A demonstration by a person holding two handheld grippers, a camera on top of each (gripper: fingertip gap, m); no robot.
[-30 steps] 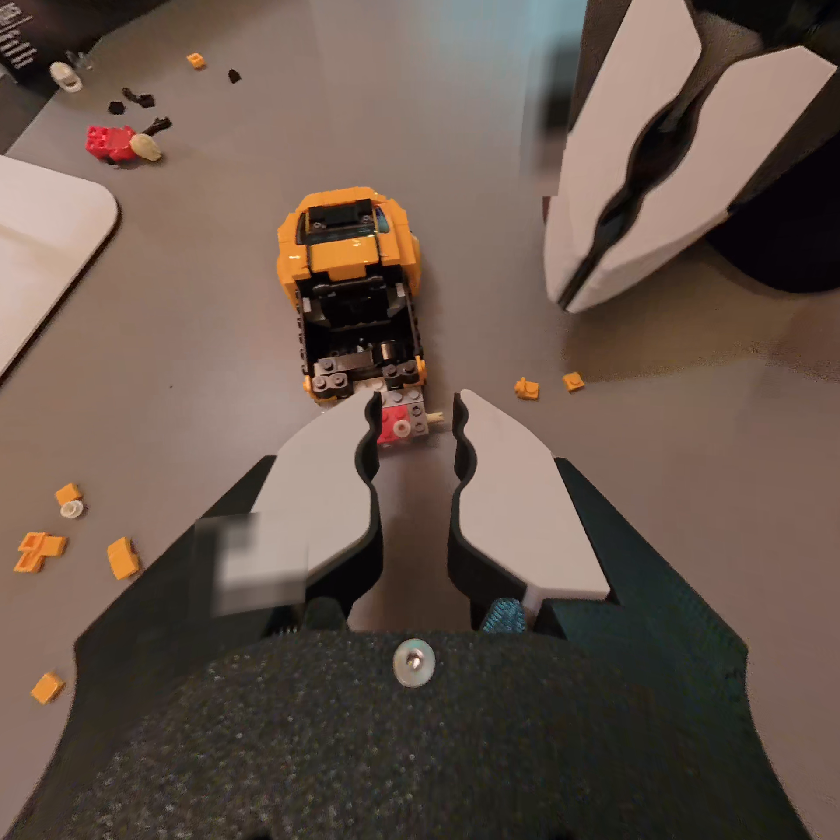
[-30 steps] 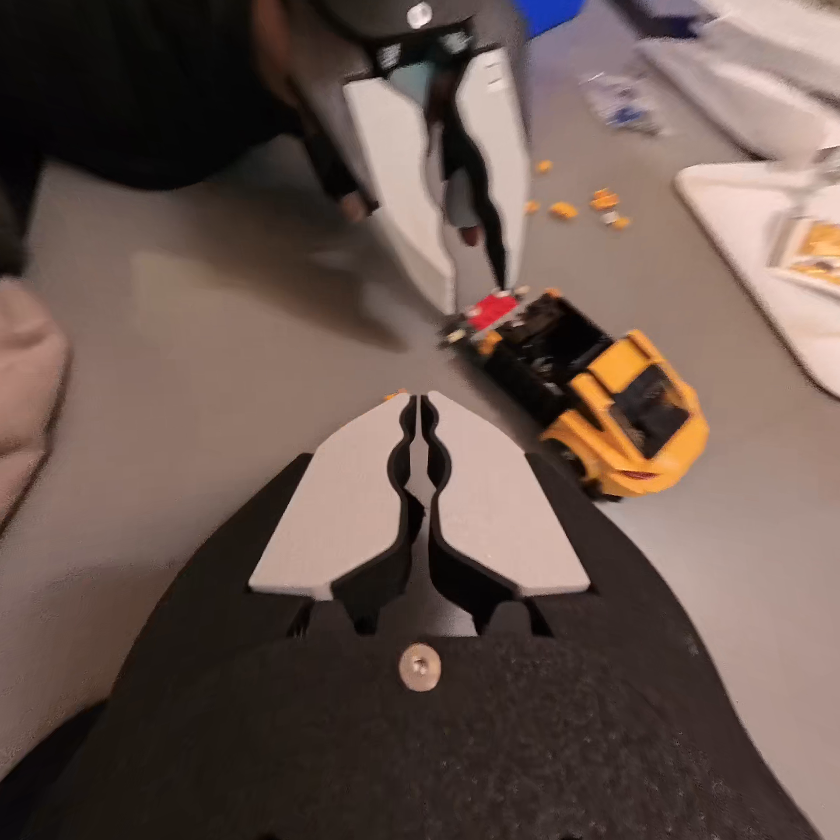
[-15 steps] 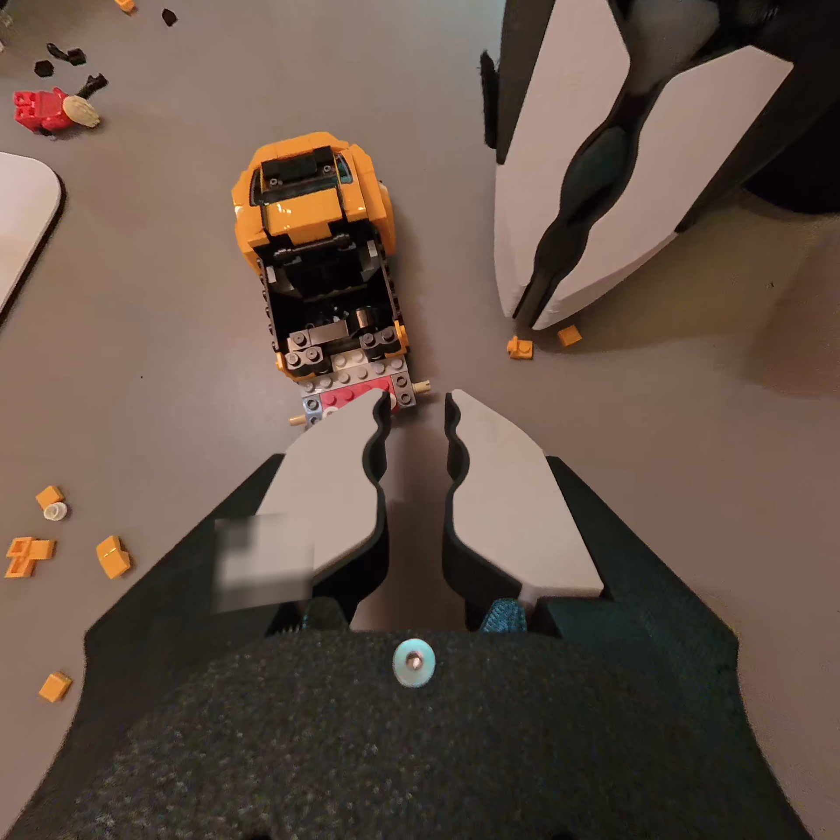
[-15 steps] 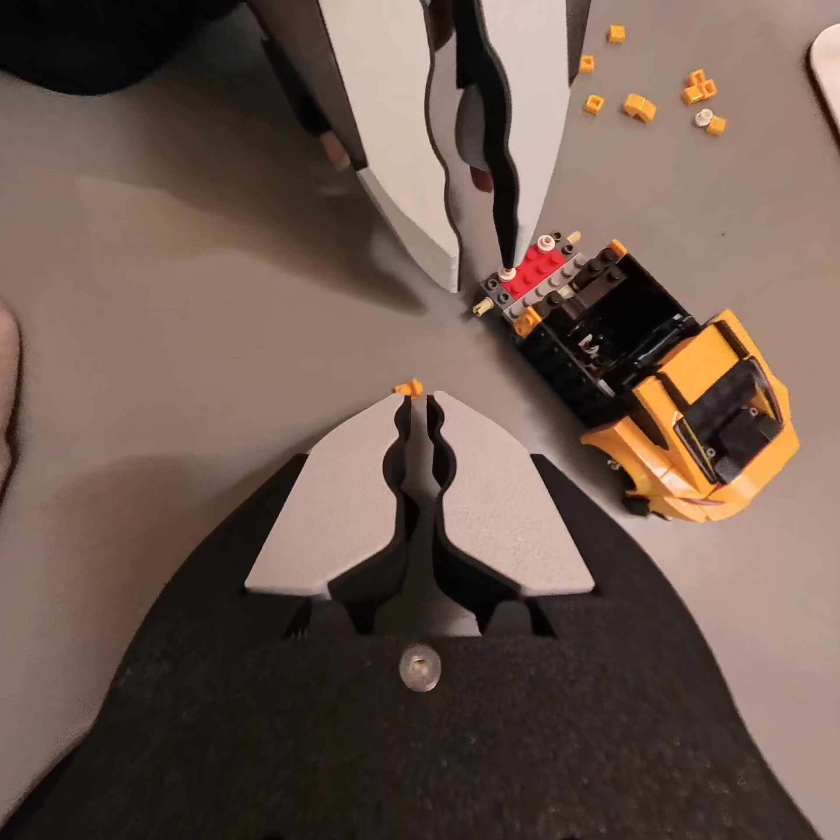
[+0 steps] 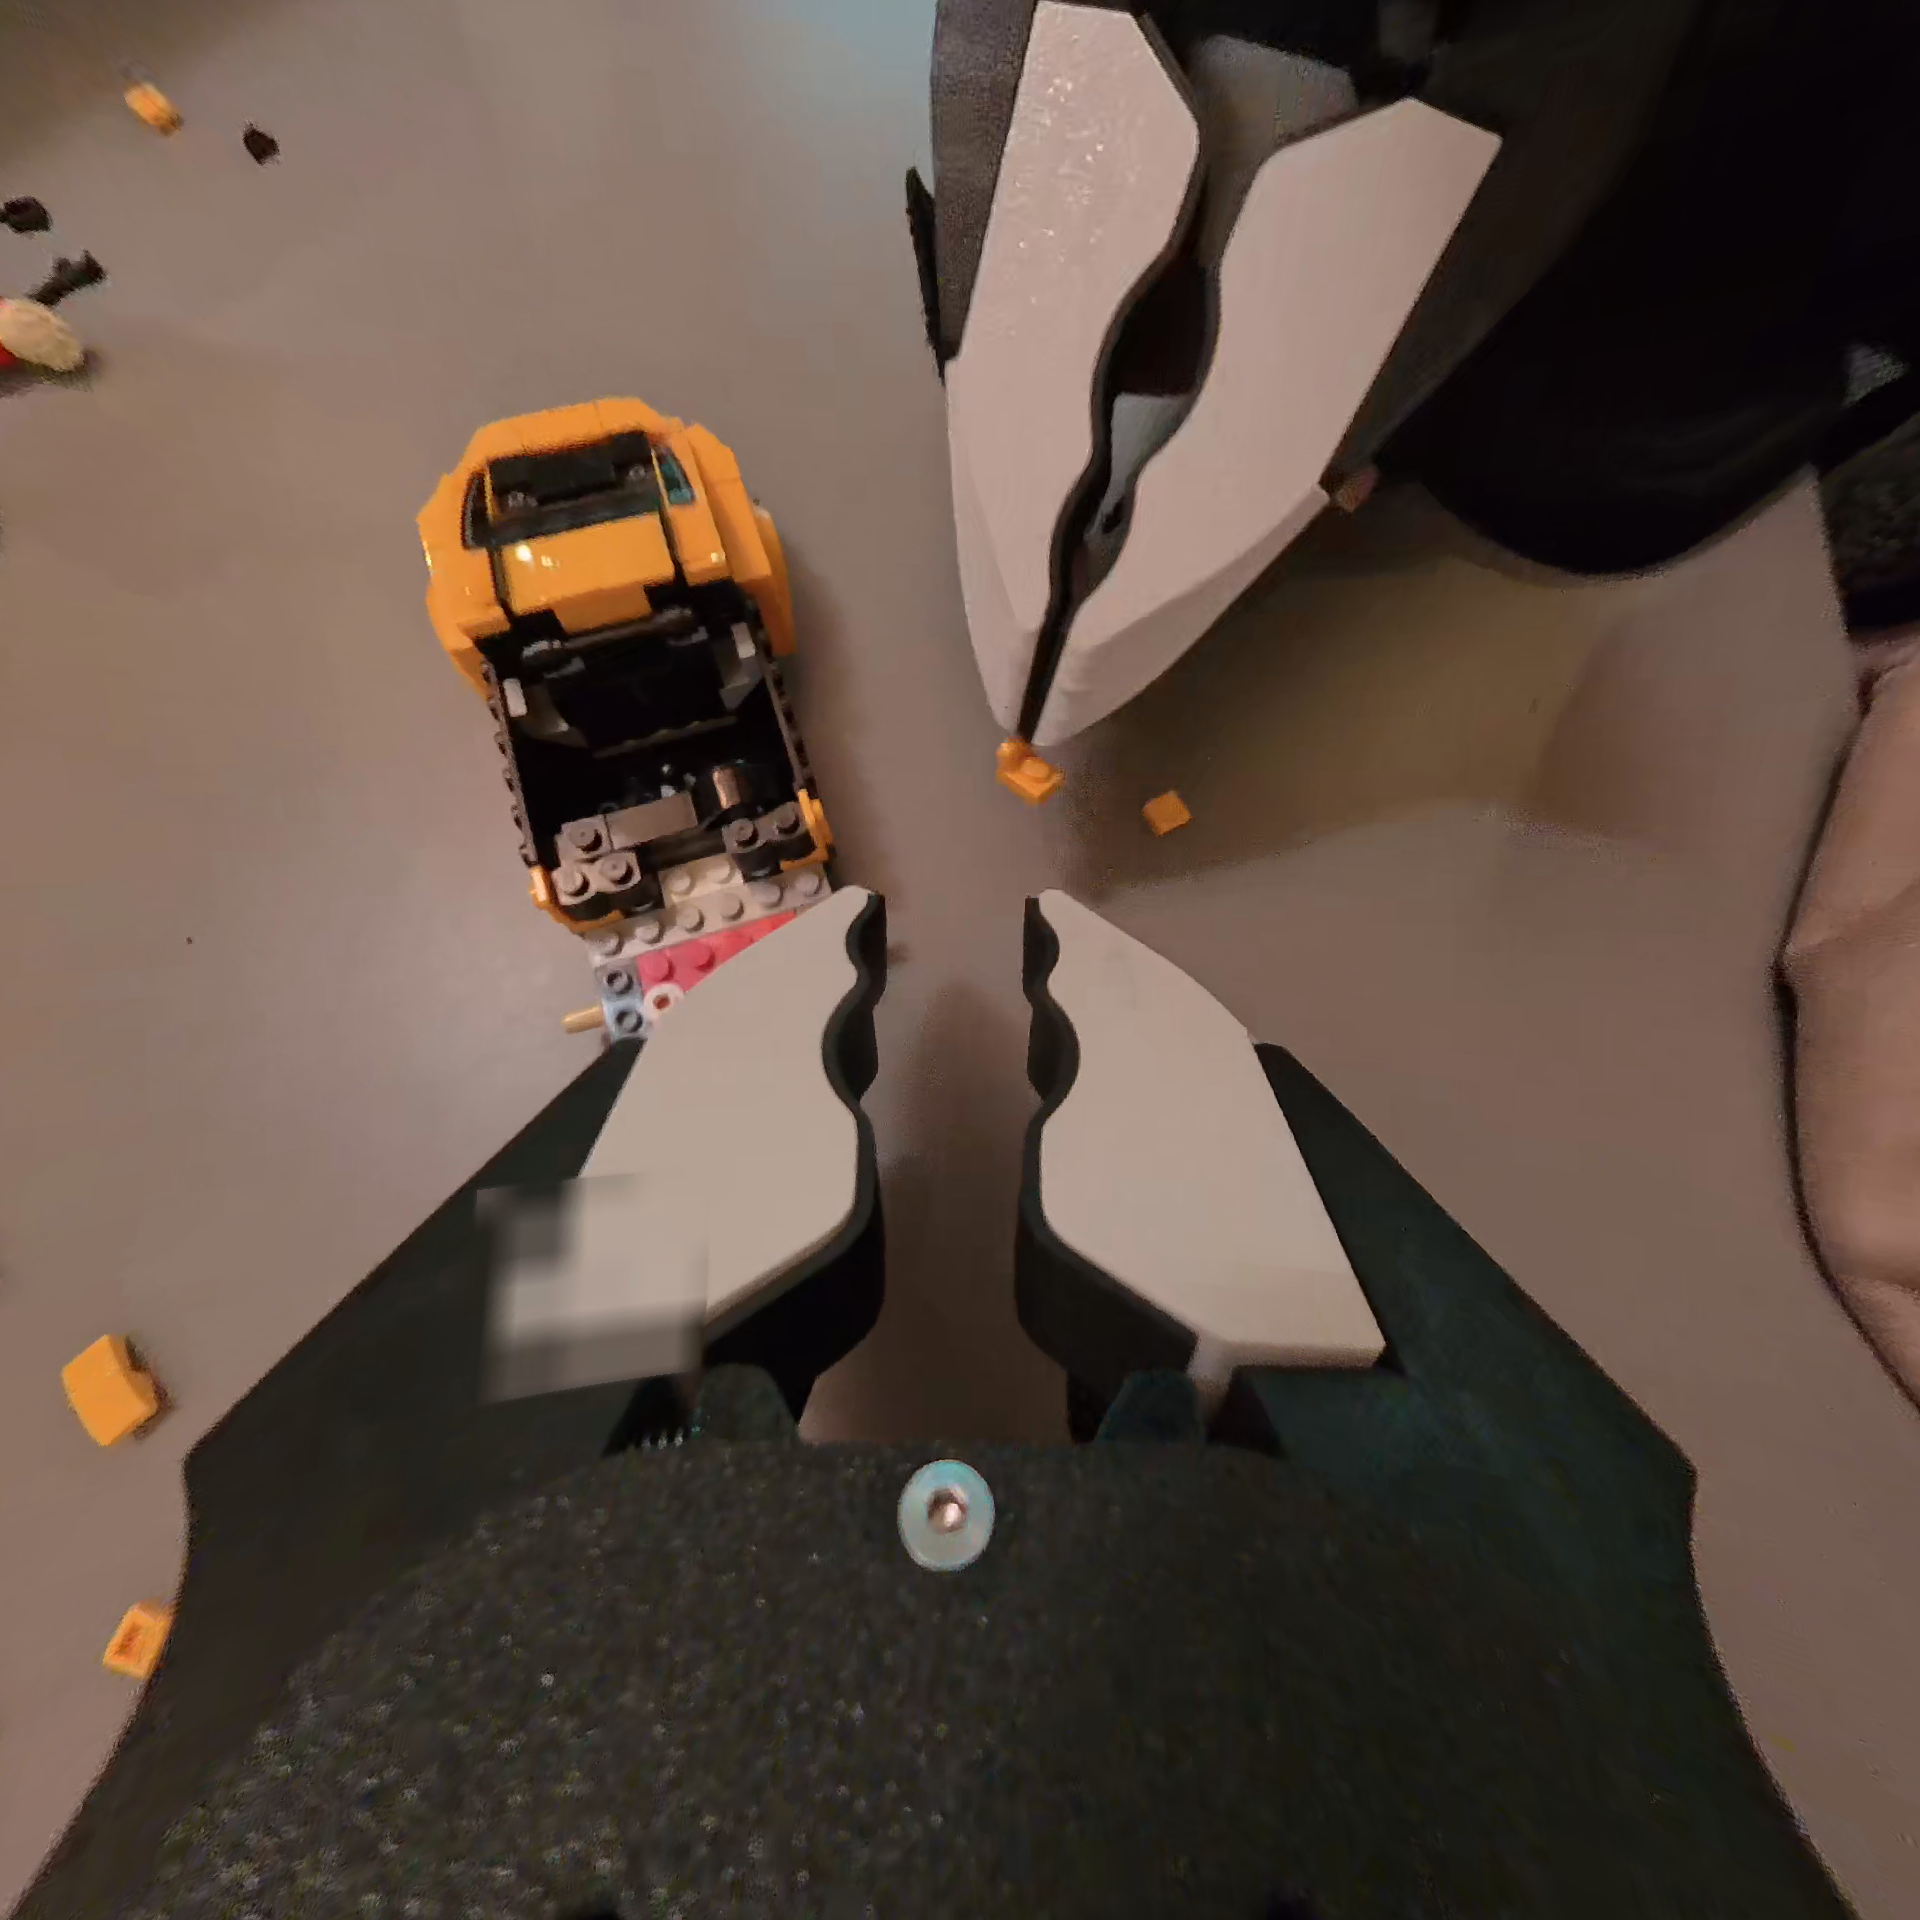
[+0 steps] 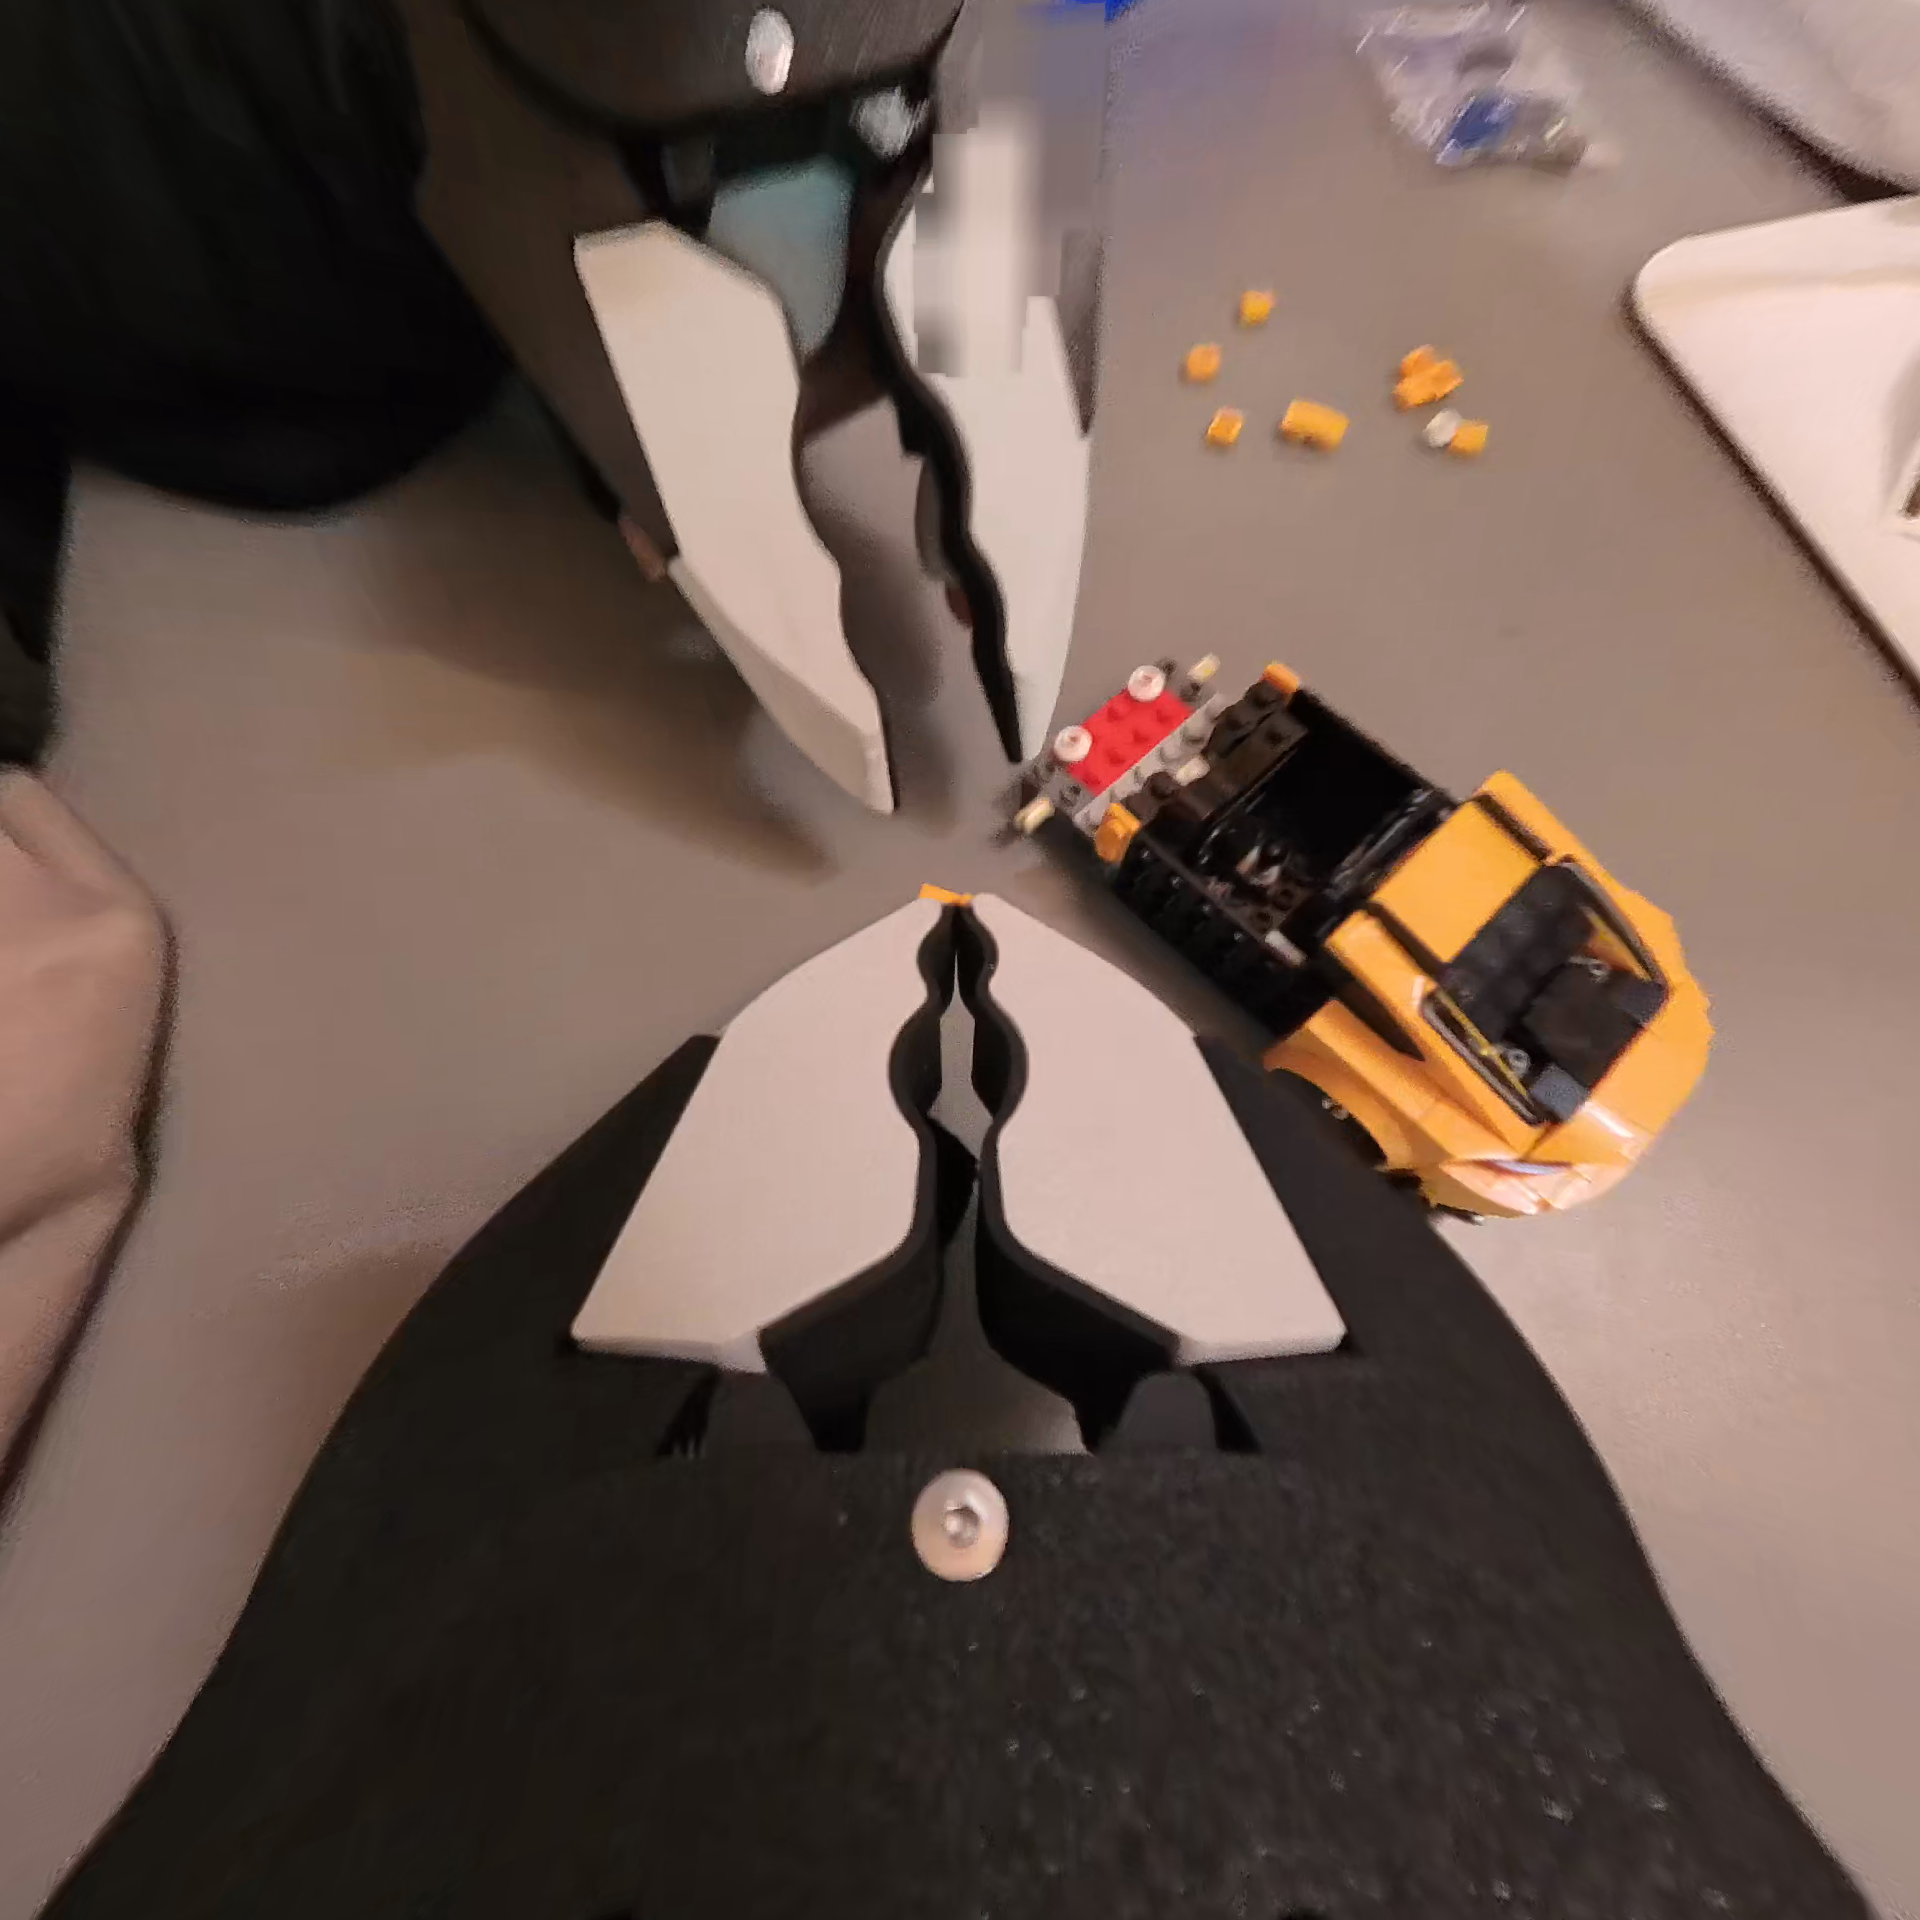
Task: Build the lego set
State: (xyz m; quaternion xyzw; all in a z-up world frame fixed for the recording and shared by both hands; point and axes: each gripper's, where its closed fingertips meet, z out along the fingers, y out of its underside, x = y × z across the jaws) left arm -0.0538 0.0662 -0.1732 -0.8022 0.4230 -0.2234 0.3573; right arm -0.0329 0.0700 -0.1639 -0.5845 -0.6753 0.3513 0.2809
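An orange and black toy brick car (image 5: 613,623) stands on the grey table (image 5: 312,935), its open rear with a red plate (image 5: 691,961) towards my left gripper. My left gripper (image 5: 954,909) is open with nothing between its fingers; its left finger (image 5: 748,1039) overlaps the car's rear corner. In the right wrist view the left gripper (image 6: 945,779) stands just beside the car (image 6: 1455,987). My right gripper (image 6: 954,906) is shut on a small orange piece (image 6: 943,894) at its very tips. The left wrist view shows that piece (image 5: 1027,771) at the right gripper's tips (image 5: 1023,732).
Another small orange piece (image 5: 1164,810) lies near the held one. Loose orange pieces lie at the left (image 5: 109,1387) and farther off (image 6: 1314,421). A white board (image 6: 1787,343) is at the right edge. A person's hand (image 5: 1860,987) rests at the right. Dark bits (image 5: 62,275) lie far left. My left and right fingertips are right by each other.
My right gripper came down over the small orange piece, opened a little and shut on it. My left gripper shifted right, off the car's rear, and opened slightly.
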